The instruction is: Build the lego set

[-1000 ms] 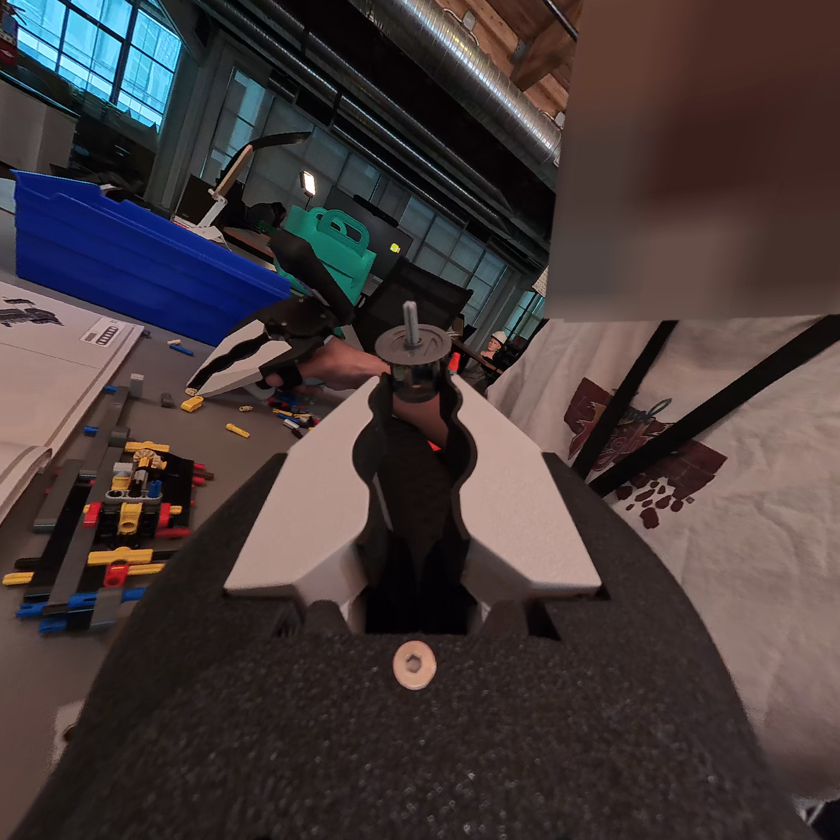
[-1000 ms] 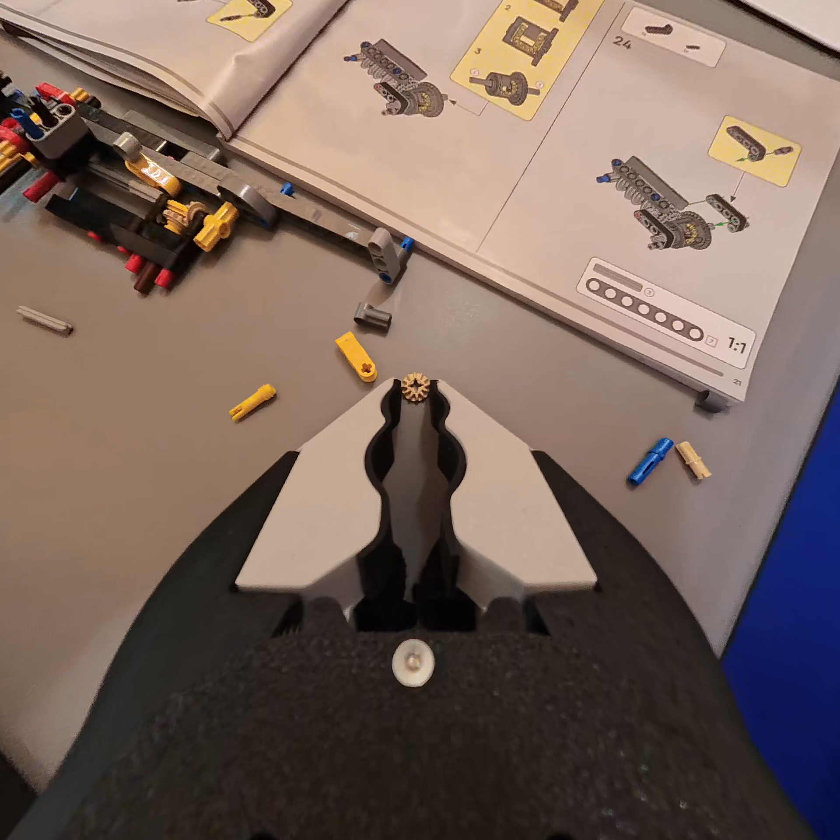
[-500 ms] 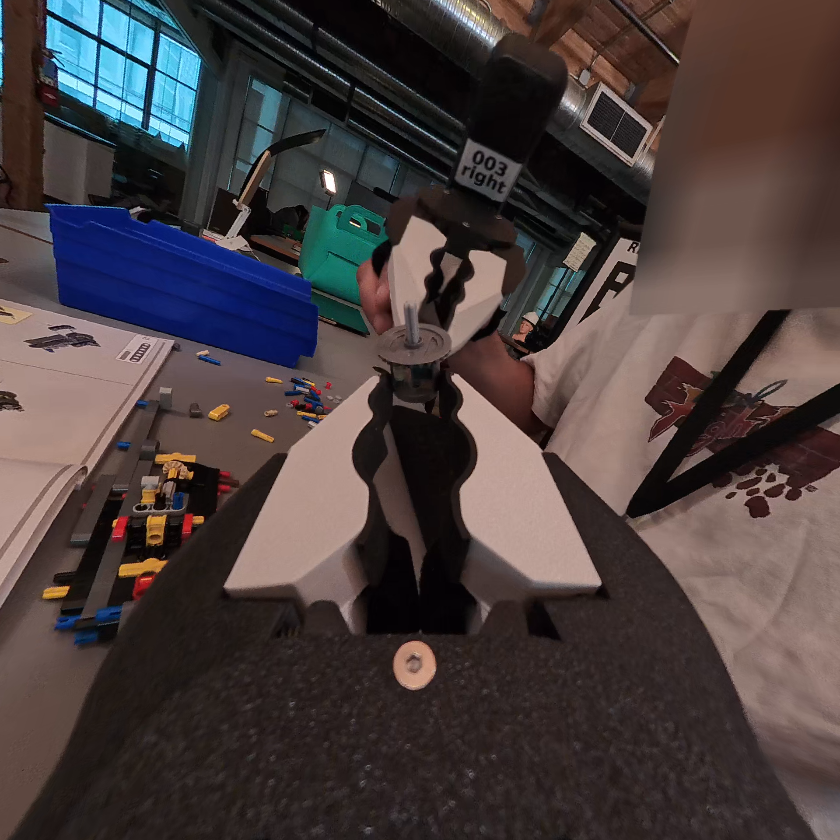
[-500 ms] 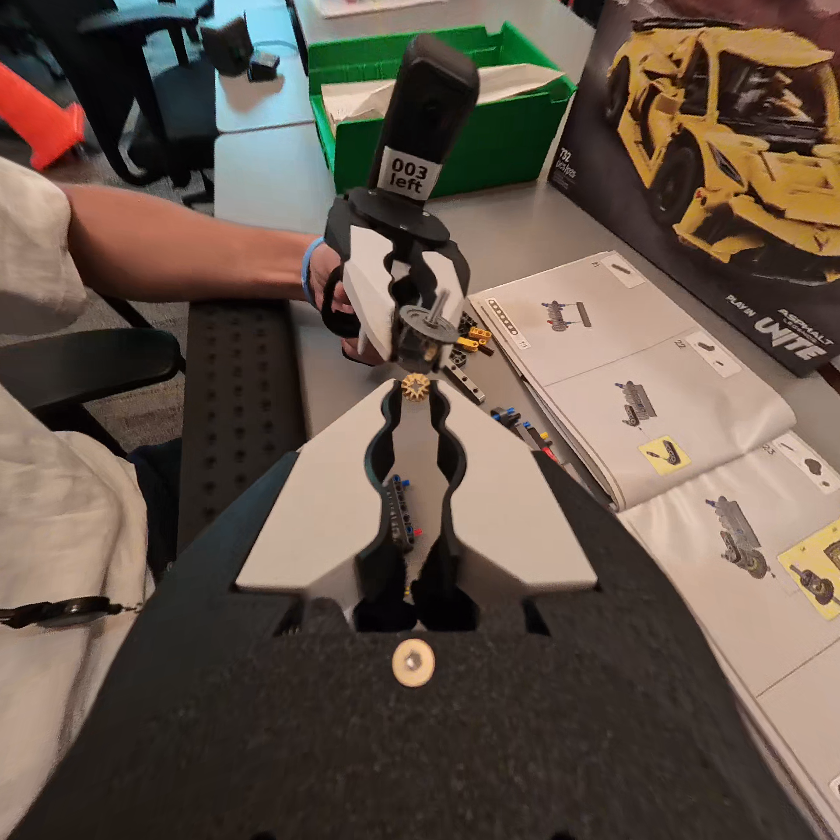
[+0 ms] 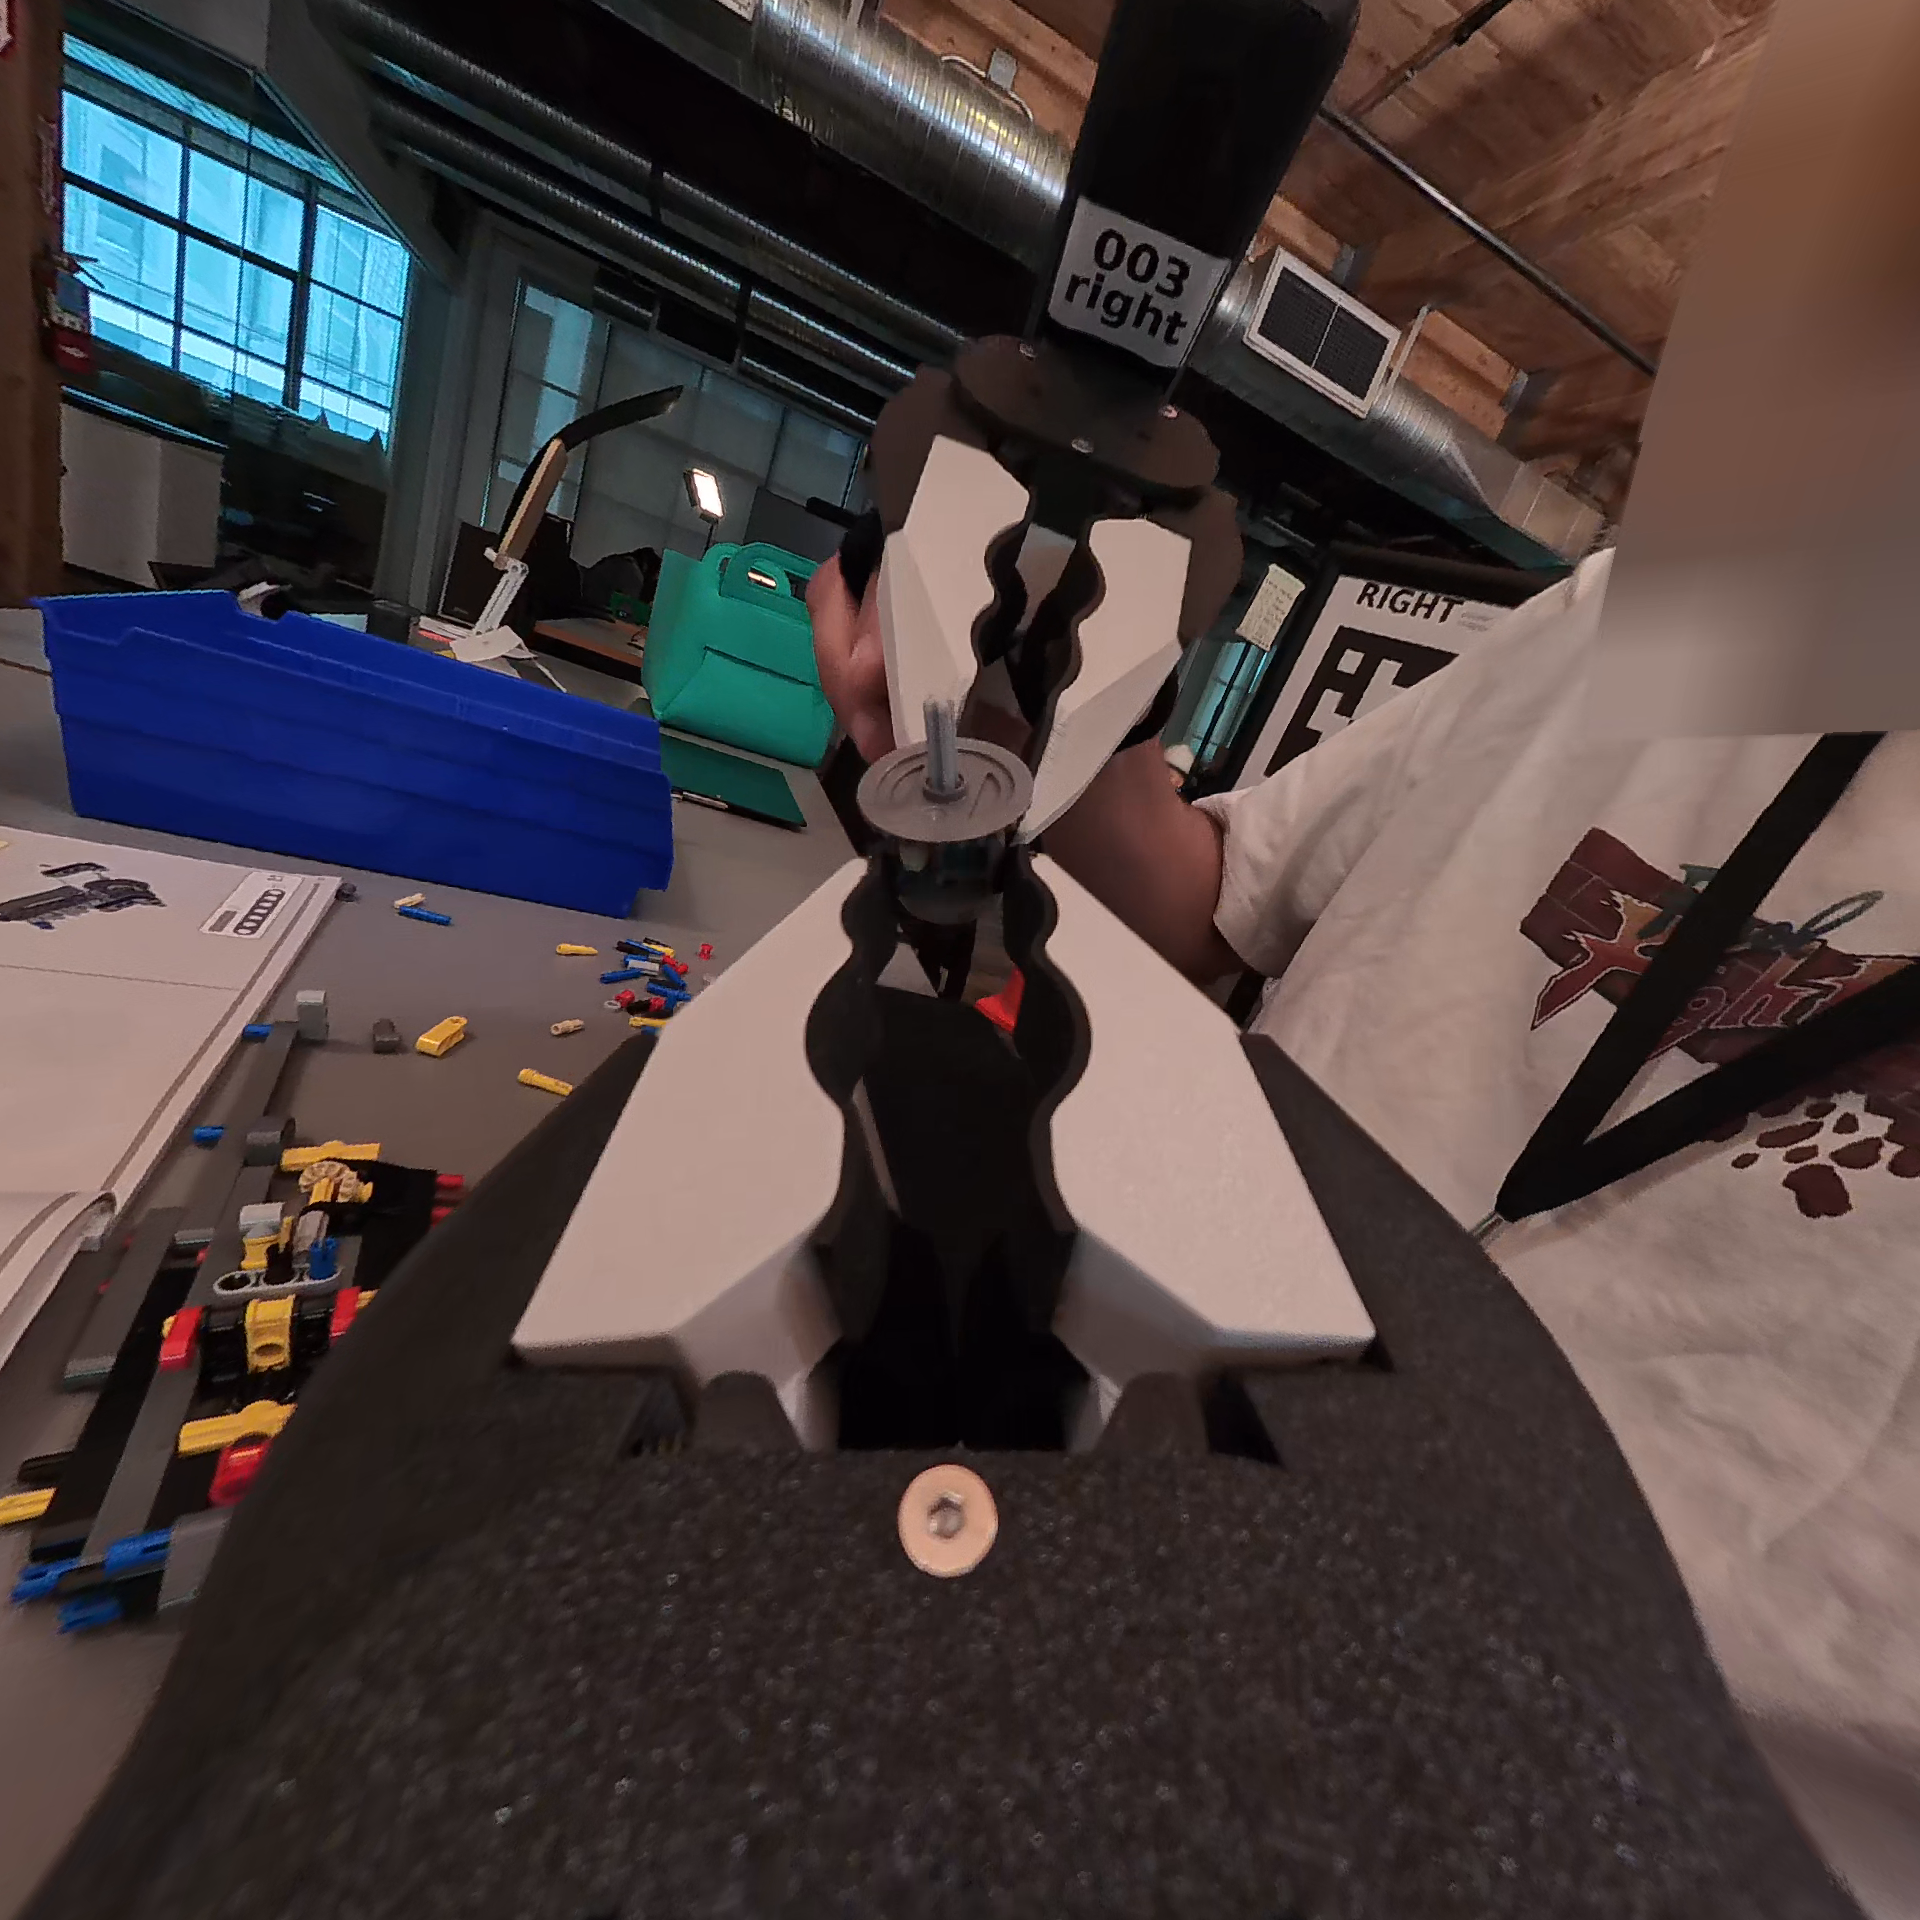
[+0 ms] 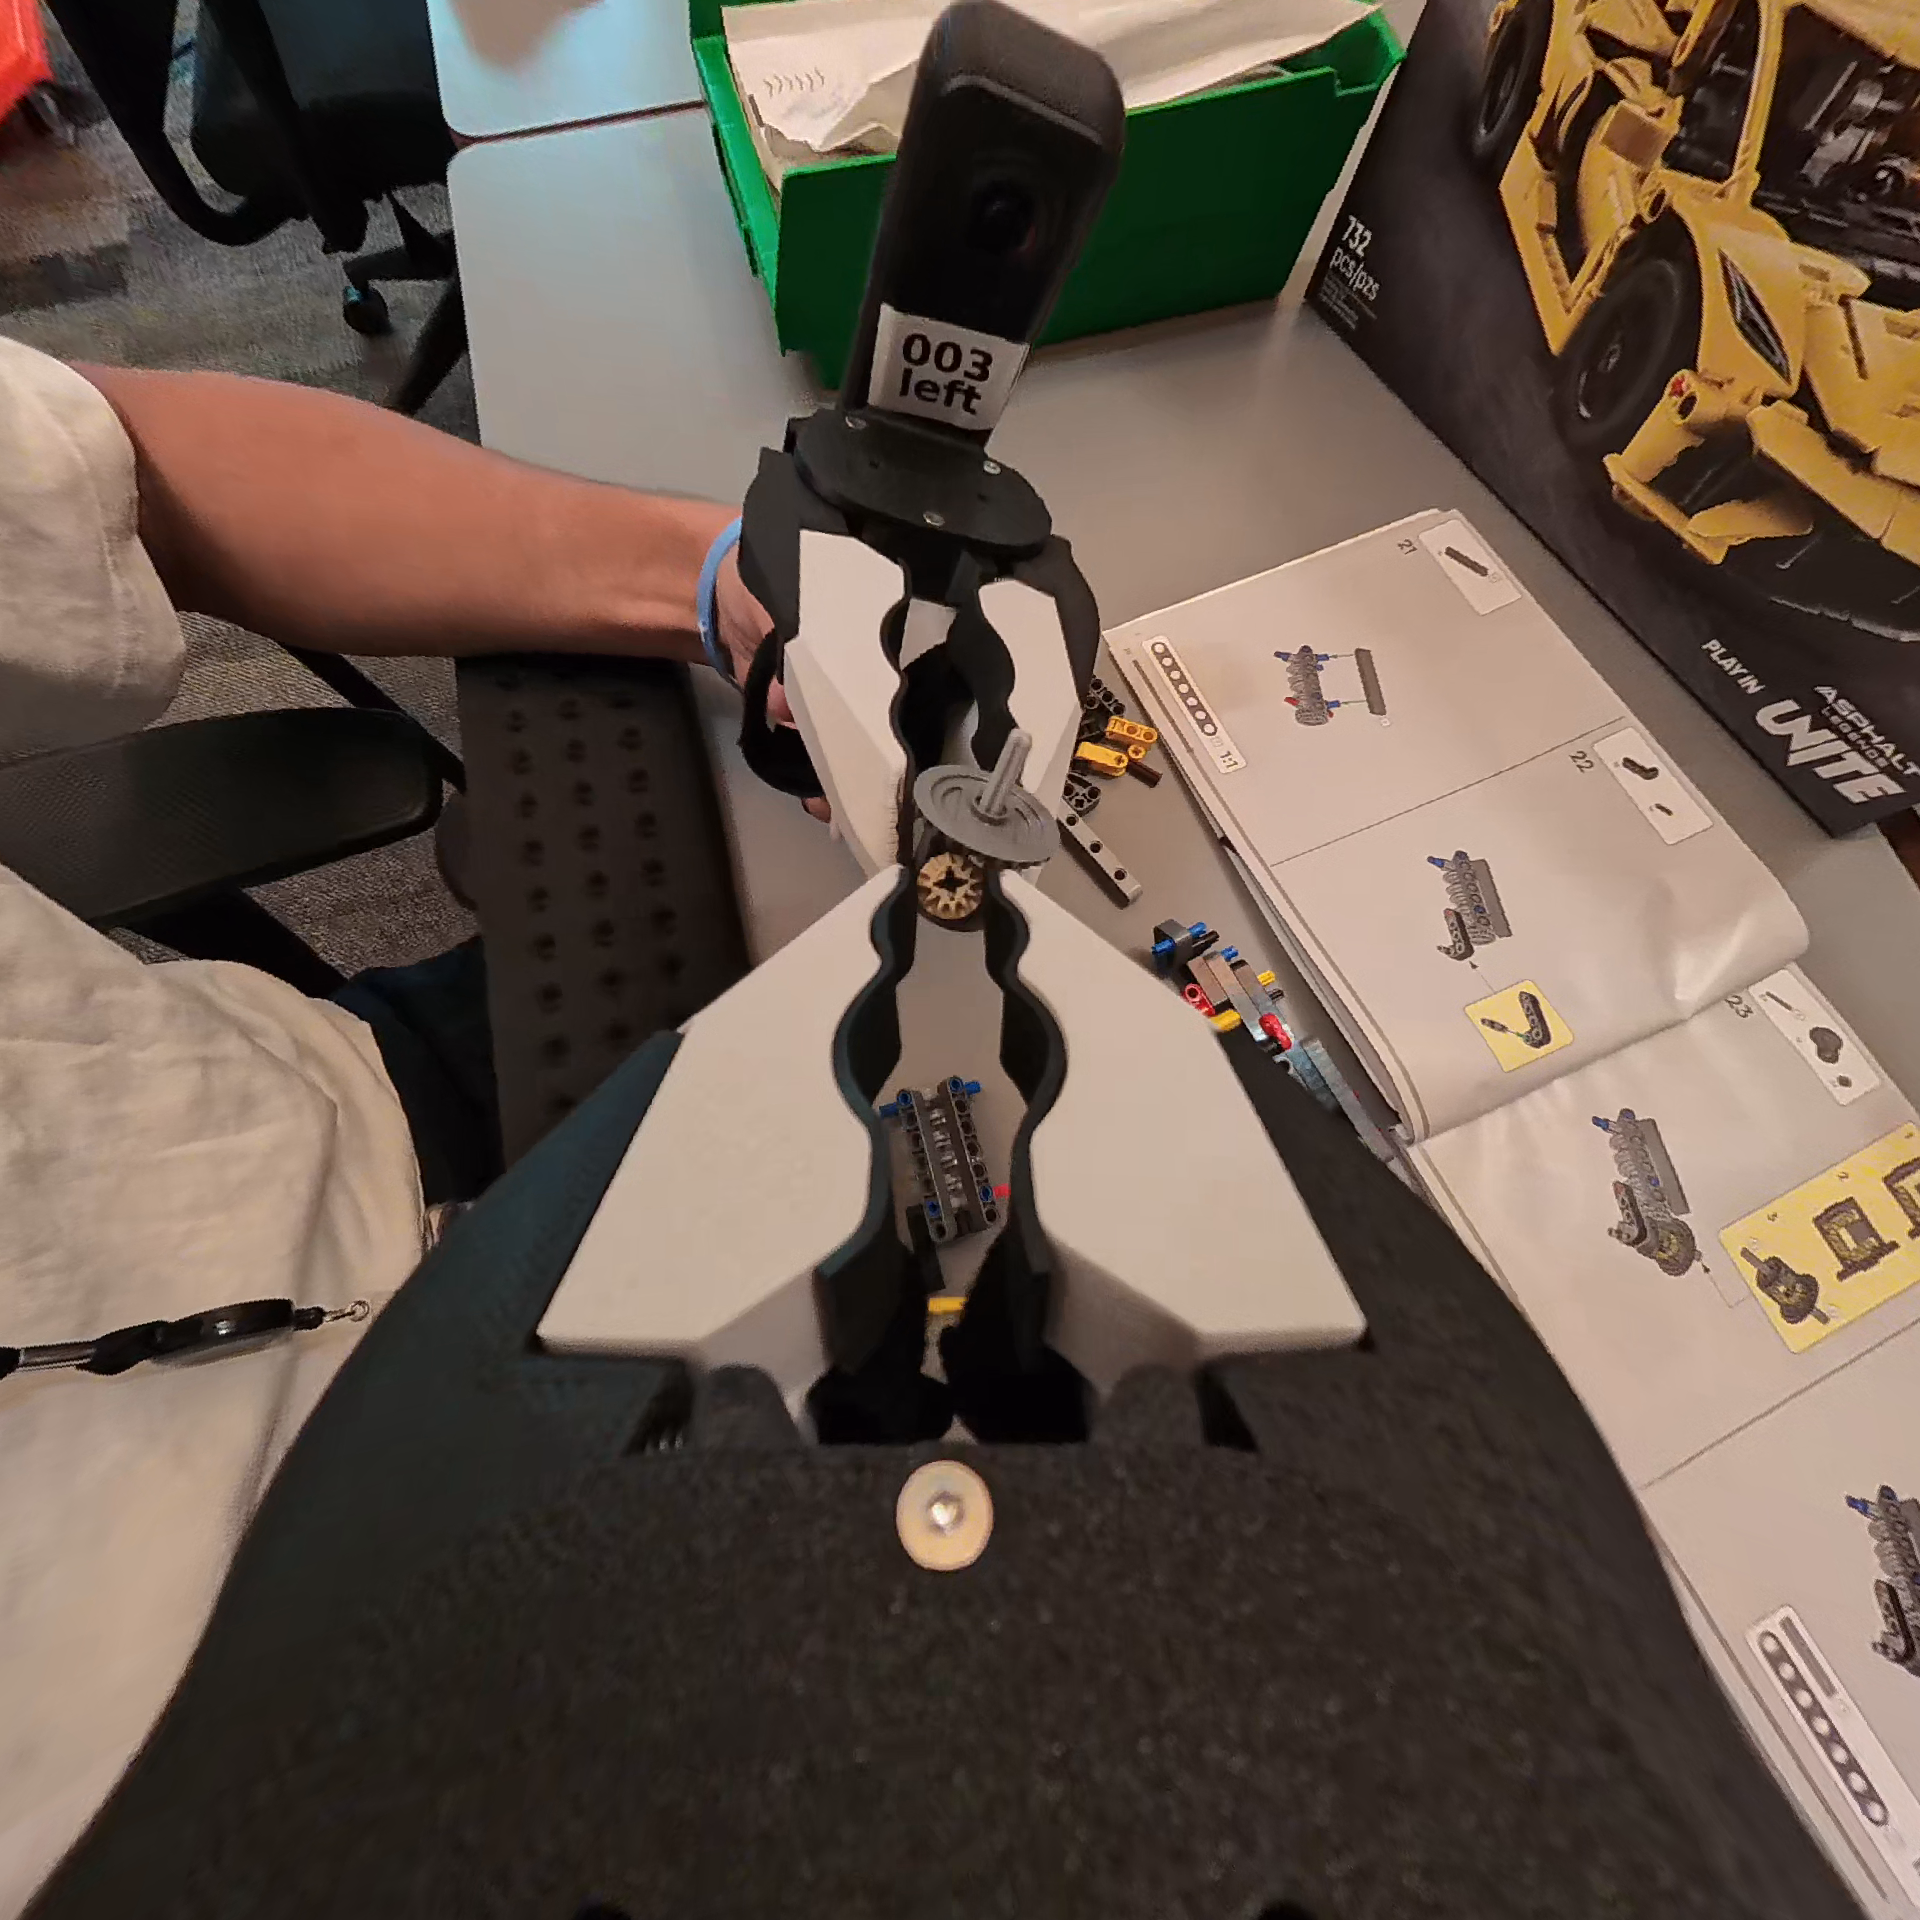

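Here the tan gear [image 6: 950, 885] is pinched at the very tips of the right hand-held gripper [image 6: 950, 883], jaws nearly closed on it, its cross-shaped hole facing the camera. The grey axle [image 6: 1004, 777] lies just beyond and slightly right, its long axis tilted up and away, standing through a grey disc [image 6: 985, 811]. That small assembly is clamped in the left hand-held gripper [image 5: 940, 868], held above the bench [image 6: 623, 312]. The gear sits beside the disc, not yet on the axle tip.
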`<action>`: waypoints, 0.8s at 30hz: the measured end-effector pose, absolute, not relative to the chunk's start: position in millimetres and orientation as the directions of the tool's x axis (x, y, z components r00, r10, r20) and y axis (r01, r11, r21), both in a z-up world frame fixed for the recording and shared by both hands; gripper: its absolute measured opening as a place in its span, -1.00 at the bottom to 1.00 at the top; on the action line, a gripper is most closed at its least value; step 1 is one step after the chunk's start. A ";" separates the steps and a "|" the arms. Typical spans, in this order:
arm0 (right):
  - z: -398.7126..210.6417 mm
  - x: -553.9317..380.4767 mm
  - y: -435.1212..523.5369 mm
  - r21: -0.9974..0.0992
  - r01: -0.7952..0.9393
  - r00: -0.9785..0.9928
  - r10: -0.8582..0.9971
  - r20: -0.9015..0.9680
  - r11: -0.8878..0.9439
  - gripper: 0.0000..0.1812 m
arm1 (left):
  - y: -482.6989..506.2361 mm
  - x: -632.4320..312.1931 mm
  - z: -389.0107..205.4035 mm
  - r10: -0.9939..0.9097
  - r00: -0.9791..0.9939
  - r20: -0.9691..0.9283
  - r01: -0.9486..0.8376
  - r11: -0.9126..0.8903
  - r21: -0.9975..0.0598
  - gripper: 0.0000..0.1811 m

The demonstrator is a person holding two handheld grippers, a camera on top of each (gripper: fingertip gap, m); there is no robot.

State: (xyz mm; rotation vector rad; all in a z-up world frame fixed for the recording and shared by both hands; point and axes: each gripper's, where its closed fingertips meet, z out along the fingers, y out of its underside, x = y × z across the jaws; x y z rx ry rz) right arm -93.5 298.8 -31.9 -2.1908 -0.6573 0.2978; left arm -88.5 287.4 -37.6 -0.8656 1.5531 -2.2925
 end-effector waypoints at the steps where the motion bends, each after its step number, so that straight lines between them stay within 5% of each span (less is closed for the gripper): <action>1: -30.4 -93.7 299.4 -0.759 0.365 0.838 0.546 0.016 -0.538 -0.87 | 287.7 -89.1 -36.1 -0.498 -0.798 0.340 -0.125 -0.415 -0.901 -0.79; 14: 3.3 -103.3 289.3 -0.778 0.481 0.789 0.586 0.184 -0.404 -0.78 | 289.7 -99.4 -21.5 -0.459 -0.825 0.329 -0.100 -0.455 -0.885 -0.79; 17: -6.1 -101.3 280.3 -0.675 0.686 0.672 0.593 0.444 -0.272 -0.73 | 288.8 -101.2 -21.1 -0.448 -0.830 0.332 -0.108 -0.455 -0.884 -0.79; 20: -14.6 -95.3 282.2 -0.460 0.878 0.459 0.506 0.730 -0.134 -0.77 | 286.8 -101.8 -22.5 -0.435 -0.834 0.340 -0.124 -0.453 -0.883 -0.80; 24: -23.6 -98.4 285.7 -0.367 0.927 0.356 0.496 0.792 -0.081 -0.72 | 284.4 -100.3 -26.5 -0.434 -0.831 0.348 -0.140 -0.441 -0.886 -0.80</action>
